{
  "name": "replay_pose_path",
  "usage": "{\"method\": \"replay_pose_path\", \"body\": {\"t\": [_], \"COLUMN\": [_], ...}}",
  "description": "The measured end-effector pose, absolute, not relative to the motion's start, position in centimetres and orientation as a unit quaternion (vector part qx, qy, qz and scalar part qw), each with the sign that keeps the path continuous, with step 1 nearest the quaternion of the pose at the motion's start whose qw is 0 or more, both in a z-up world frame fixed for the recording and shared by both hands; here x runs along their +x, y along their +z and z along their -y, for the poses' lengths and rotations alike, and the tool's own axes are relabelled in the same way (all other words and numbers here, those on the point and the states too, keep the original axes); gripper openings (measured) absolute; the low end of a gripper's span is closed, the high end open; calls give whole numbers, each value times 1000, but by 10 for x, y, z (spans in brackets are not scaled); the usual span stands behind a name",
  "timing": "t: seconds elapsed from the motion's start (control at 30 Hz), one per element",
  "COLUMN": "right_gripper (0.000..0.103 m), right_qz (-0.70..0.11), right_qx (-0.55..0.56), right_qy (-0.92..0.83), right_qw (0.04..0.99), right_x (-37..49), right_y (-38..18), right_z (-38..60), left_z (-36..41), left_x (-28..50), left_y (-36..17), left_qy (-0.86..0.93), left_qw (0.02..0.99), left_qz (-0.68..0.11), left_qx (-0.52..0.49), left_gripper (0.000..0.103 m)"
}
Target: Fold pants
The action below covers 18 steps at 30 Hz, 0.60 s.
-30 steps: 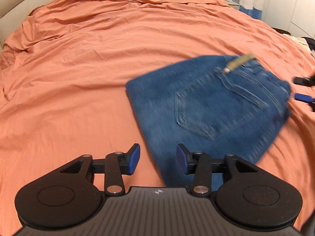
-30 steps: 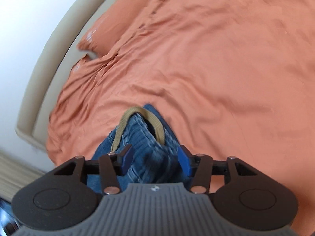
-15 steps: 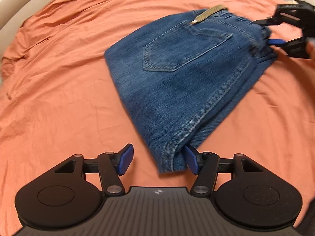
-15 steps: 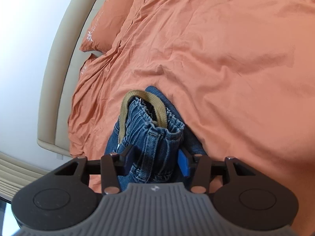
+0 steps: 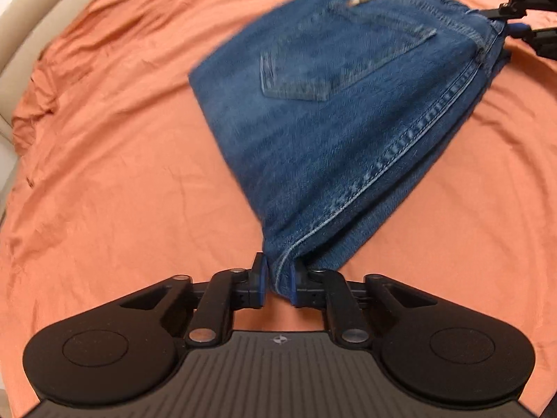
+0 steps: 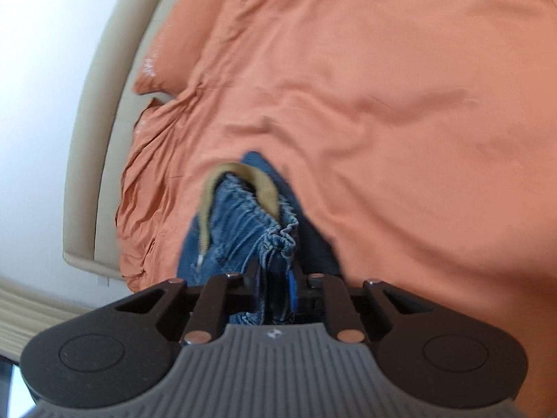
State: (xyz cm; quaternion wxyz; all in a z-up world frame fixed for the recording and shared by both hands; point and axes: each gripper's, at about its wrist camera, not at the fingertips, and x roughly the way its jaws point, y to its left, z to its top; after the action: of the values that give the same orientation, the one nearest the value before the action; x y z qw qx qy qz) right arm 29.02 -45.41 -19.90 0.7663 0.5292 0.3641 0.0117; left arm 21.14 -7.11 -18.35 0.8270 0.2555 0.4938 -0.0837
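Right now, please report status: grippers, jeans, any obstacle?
Left gripper closing on jeans corner. Right gripper closing on bunched waistband. Orange bedsheet around; no obstacle seen.

Faded blue denim pants [image 5: 334, 132] with pale contrast stitching and a tan drawstring [image 6: 264, 188] lie across a plain orange bedsheet [image 5: 115, 160] beside a beige bed frame [image 6: 90, 146], between black grippers tipped with blue pads [image 5: 259, 278].

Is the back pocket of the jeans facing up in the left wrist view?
Yes, the back pocket lies on the upper face of the jeans.
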Motion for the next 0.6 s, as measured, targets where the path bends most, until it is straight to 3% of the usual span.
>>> {"method": "replay_pose_path", "body": {"t": [0.2,0.3,0.37,0.47,0.53,0.6], "right_gripper": [9,14,30,35,39,47], "right_qz": [-389,-396,-400,-384,-370,-361], "right_qx": [506,480,451,418,404,397], "right_qy": [-14,-11,-16,-28,-20,16], "right_qw": [770,783,798,823,836,844], "right_x": [293,292,291,283,283,291], "right_y": [-209,-202,-191,-171,-157,-146], "right_z": [454,454,454,461,466,468], "left_z": [67,60,55,44,34,22], "left_x": [207,210,207,200,199,209], "left_y": [-183,-169,-160,-140,-124,-111], "left_qy": [-98,-109,-122,-152,-166,-158], "left_qw": [815,812,806,808,820,834], "left_qz": [-519,-533,-543,-543,-531,-519], "left_qx": [239,212,201,174,136,99], "left_gripper": [12,14,24,34,49,50]}}
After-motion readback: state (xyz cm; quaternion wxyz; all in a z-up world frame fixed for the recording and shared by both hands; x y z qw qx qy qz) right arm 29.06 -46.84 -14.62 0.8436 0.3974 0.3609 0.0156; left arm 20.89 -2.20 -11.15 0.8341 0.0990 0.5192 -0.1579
